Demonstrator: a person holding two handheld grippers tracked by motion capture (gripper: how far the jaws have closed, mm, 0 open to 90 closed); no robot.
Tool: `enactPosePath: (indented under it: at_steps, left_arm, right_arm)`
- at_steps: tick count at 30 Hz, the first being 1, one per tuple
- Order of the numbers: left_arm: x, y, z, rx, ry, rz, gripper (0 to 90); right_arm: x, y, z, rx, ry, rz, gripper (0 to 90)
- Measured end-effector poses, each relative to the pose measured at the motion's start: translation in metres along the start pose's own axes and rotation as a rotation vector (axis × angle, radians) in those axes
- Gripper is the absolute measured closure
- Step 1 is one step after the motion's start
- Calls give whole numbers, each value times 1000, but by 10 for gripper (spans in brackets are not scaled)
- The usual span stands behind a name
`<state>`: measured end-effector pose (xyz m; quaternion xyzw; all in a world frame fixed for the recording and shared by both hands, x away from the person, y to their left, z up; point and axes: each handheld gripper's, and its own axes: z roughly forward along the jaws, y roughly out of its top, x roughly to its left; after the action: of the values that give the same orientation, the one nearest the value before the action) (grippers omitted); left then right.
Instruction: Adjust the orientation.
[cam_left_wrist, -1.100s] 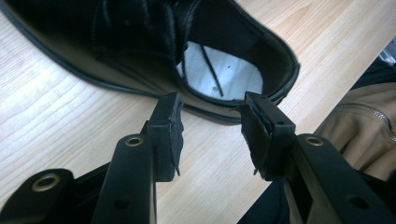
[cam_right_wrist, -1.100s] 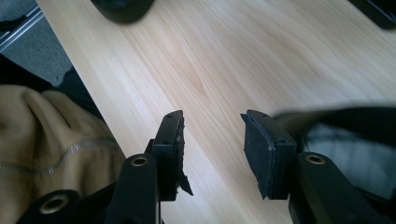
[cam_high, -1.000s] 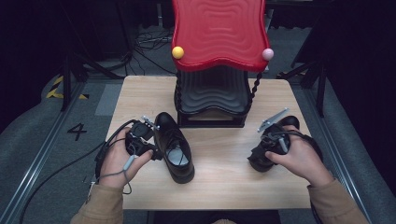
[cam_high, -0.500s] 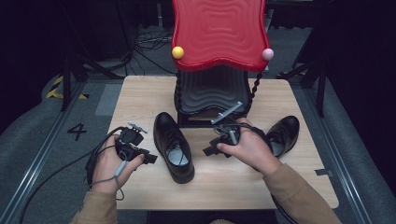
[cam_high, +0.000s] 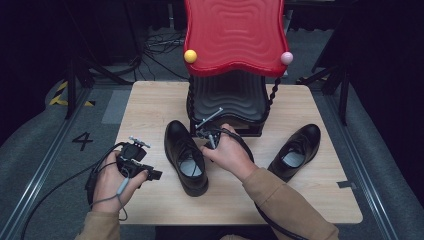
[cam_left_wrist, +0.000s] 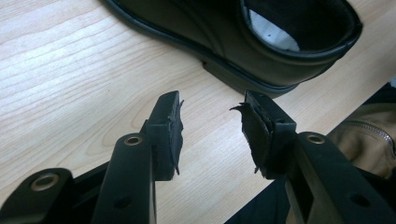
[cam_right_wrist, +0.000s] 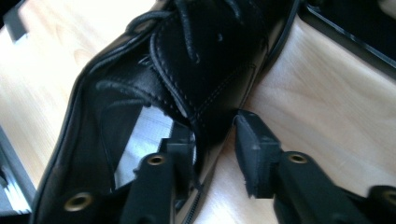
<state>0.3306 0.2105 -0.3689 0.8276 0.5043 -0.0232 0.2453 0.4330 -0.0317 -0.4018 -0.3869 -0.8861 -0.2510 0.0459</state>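
Two black lace-up shoes lie on the wooden table (cam_high: 150, 105). The middle shoe (cam_high: 182, 150) points away from me. My right gripper (cam_high: 204, 142) has come down on its right side. Its jaws have just been closing and now straddle the side wall near the laces (cam_right_wrist: 205, 56). One pad sits inside against the lining and the other's tip touches the outside. My left gripper (cam_high: 150, 169) hovers left of that shoe, open and holding nothing. Its jaws (cam_left_wrist: 210, 112) point at the shoe's heel (cam_left_wrist: 261, 51) without touching it.
The second shoe (cam_high: 296, 150) lies at the right, toe toward the far right corner. A shoe rack with a red wavy top (cam_high: 235, 35) and a black lower shelf (cam_high: 227, 100) stands at the table's far middle, just behind the middle shoe.
My right hand left the right-hand shoe, crossed leftward and lowered onto the middle shoe. The left gripper drew back a little from that shoe. Neither shoe moved.
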Motion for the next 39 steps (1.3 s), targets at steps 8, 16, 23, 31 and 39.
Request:
enactPosePath:
  at_steps: [8, 16, 23, 31, 39]
  left_arm:
    - [-1, 2, 4, 10, 4, -1, 580]
    - [-5, 14, 11, 24, -7, 23, 584]
    - [-13, 29, 21, 41, -20, 58, 585]
    - [-18, 40, 30, 60, -31, 93, 585]
    - [-20, 43, 35, 71, -42, 96, 577]
  right_arm:
    - [0, -10, -7, -35, -14, 61, 870]
    - [-11, -39, -33, -73, -5, 87, 870]
    - [-32, -87, -69, -127, -29, 149, 869]
    - [-49, -122, -82, -164, -65, 219, 868]
    - [-55, -136, -84, -141, -65, 245, 690]
